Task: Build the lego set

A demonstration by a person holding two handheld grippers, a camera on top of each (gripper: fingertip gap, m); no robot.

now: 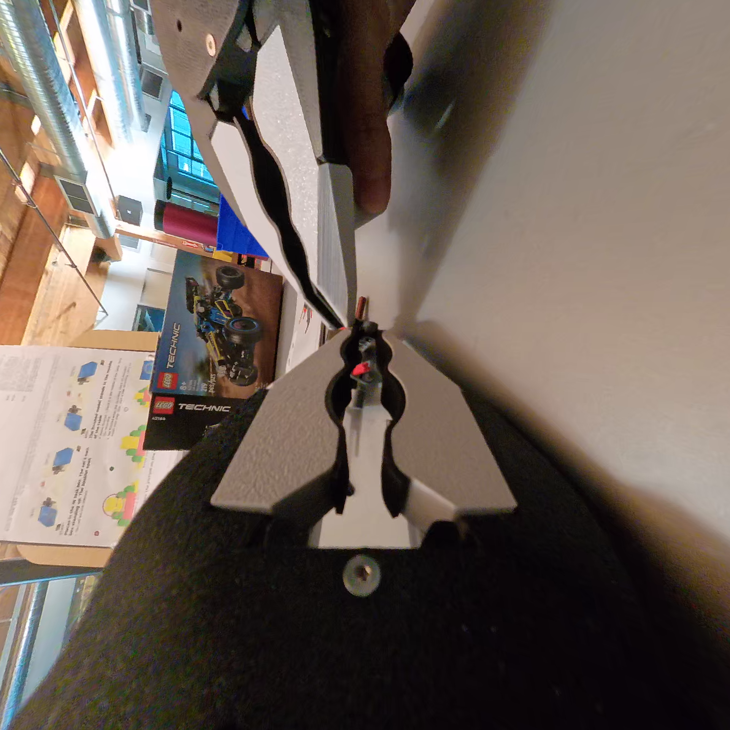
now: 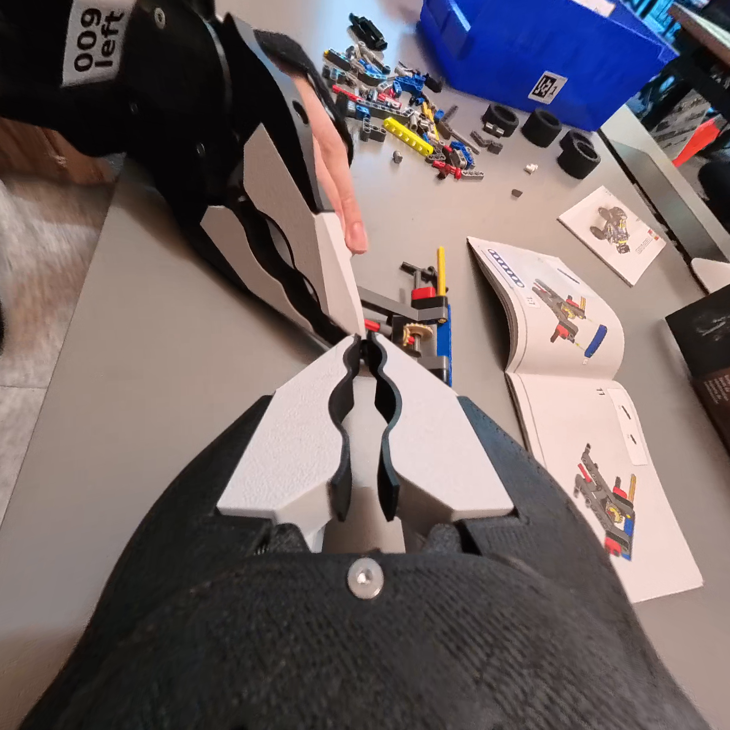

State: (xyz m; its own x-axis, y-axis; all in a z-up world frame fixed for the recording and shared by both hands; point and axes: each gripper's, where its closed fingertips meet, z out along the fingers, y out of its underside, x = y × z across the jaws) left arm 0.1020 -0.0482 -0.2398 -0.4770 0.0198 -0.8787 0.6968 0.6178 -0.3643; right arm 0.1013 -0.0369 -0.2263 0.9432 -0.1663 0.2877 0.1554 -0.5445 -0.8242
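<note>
1. Matte grey tabletop, bare over its near-left part; pale floor beyond the left edge.
2. Room seen in the left wrist view: brick wall, silver ribbed ventilation duct, dark-framed windows.
3. Partly built lego assembly of grey beams, red pins, tan gear, blue panel and yellow axle, lying near the table's middle, just left of the open instruction booklet.
4. Left gripper, grey fingers with black wavy pads, clenched on the assembly's near-left end; fingertip of the holding hand resting along one finger.
5. Right gripper, tips closed together, meeting the left gripper at the same end of the assembly; whether pinching a part, cannot tell.
6. Loose pile of multicoloured lego pieces at the far side, four black tyres beside it.
7. Blue plastic bin behind the tyres.
8. Small leaflet right of the booklet.
9. Set's printed cardboard box, upright at the table's edge.
</note>
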